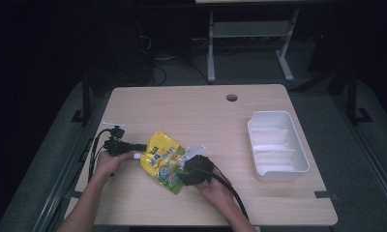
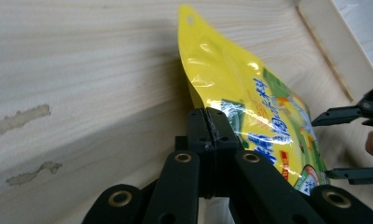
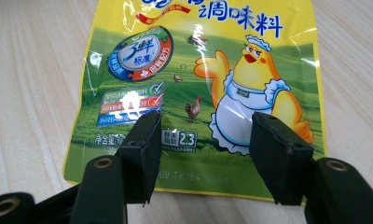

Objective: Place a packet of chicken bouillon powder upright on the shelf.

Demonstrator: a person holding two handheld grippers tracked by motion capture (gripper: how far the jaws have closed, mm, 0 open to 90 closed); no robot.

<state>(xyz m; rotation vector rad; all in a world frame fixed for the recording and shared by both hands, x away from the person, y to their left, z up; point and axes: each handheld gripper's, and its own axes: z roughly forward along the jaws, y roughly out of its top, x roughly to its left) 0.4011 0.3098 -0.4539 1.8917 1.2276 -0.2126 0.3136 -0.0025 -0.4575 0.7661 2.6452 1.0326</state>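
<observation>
Yellow and glossy, the seasoning pouch lies on the pale wooden table, well to the left of the white tray and nearer the person's edge than that tray's far end. Its printed face is up: a cartoon chicken in an apron, a round blue badge and blue lettering show in the right gripper view.

At the side of the pouch farther from the tray, the left gripper has its jaws pressed together on the pouch's edge; in the left gripper view the two black jaws meet with the yellow film pinched between them.

At the side of the pouch nearer the tray, the right gripper holds its jaws spread wide. In its own view they stand apart over the pouch's bottom hem, gripping nothing. The left gripper view shows the same jaws open beyond the pouch, with the tray's rim behind.
</observation>
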